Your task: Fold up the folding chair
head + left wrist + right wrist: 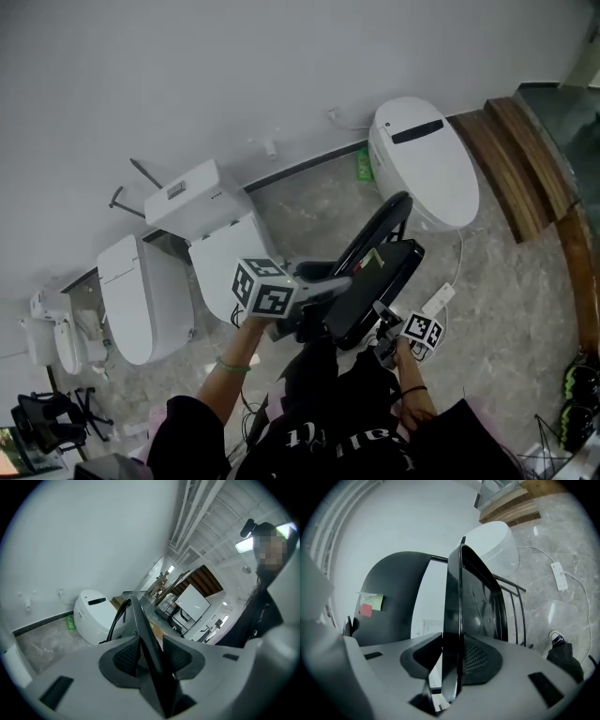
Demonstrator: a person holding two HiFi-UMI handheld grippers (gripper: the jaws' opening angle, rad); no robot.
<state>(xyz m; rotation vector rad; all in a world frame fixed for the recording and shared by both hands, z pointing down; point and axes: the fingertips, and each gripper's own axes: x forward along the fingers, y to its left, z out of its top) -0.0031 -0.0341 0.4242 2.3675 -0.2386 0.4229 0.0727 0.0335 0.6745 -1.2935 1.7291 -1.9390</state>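
The black folding chair is off the floor in front of me, seat tilted, curved backrest behind it. My left gripper is shut on the seat's left edge; in the left gripper view the thin black seat panel runs between the pads of the left gripper. My right gripper is shut on the seat's near right edge. In the right gripper view the glossy seat stands edge-on in the right gripper, and the backrest carries two sticky notes.
A white toilet stands just beyond the chair, with more toilets along the wall at left. A white power strip and its cable lie on the marble floor. A wooden step runs at right, and shoes lie at the lower right.
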